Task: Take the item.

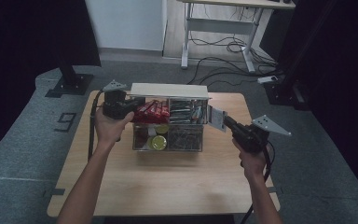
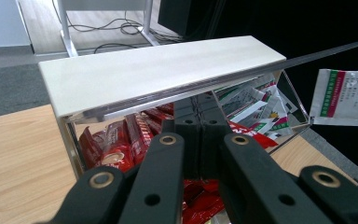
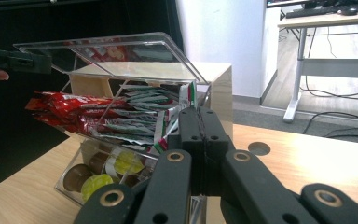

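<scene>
A clear acrylic organiser box (image 1: 193, 147) stands on the wooden table (image 1: 168, 182). It holds red sachets (image 1: 151, 111) (image 3: 70, 109), green-and-white sachets (image 1: 184, 112) (image 3: 140, 126) and coffee capsules (image 1: 158, 141) (image 3: 95, 182). Its transparent lid (image 3: 121, 51) is raised. My left gripper (image 1: 133, 105) (image 2: 200, 126) is shut on the lid's left edge and can be seen at the far left (image 3: 18, 60). Just right of the box, my right gripper (image 1: 224, 120) (image 3: 204, 135) is shut on a white sachet with green and red print (image 1: 216, 116) (image 2: 342, 98).
A pale wooden top (image 1: 168, 89) (image 2: 158, 70) sits along the back of the box. A white-legged desk (image 1: 219, 23) and floor cables (image 1: 223, 46) lie beyond the table. A black stand base (image 1: 70, 84) is at the far left. The table has a round hole (image 3: 259, 148).
</scene>
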Motion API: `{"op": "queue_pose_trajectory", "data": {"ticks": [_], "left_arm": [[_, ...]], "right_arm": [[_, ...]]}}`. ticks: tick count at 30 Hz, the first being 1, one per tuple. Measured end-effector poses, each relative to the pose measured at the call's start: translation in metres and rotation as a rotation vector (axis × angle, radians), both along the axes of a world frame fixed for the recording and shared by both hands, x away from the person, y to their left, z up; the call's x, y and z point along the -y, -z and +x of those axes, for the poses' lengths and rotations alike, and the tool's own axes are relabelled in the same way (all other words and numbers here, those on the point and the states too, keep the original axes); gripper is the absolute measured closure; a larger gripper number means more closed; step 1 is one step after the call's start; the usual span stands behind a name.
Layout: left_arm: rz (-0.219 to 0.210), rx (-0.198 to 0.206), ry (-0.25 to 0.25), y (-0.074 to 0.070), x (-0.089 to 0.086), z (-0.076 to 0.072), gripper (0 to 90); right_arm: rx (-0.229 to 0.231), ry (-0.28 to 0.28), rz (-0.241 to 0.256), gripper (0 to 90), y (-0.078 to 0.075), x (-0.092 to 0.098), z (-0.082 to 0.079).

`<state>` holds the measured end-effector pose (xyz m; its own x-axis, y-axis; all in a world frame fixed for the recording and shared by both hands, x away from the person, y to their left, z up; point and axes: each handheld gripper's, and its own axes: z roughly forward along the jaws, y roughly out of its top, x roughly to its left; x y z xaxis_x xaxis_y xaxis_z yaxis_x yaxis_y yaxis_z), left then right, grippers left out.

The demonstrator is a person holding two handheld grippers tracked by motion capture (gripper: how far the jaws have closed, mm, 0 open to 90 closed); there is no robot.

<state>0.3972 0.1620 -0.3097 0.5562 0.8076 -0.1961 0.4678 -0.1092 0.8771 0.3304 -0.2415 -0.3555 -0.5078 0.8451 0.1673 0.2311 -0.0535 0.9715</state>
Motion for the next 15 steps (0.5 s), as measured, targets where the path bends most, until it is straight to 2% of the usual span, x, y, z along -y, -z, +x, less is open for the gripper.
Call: {"op": "queue_pose_trajectory", "data": {"ticks": [8,15], "left_arm": [[-0.002,-0.001,-0.001,0.0,0.001,0.0,89.3],[0.0,-0.001,0.001,0.0,0.0,0.0,89.1]], "right_arm": [[-0.014,0.017,-0.005,90.0,0.01,0.011,-0.005],[-0.055,0.026,-0.02,90.0,0.028,0.018,-0.005]]}}
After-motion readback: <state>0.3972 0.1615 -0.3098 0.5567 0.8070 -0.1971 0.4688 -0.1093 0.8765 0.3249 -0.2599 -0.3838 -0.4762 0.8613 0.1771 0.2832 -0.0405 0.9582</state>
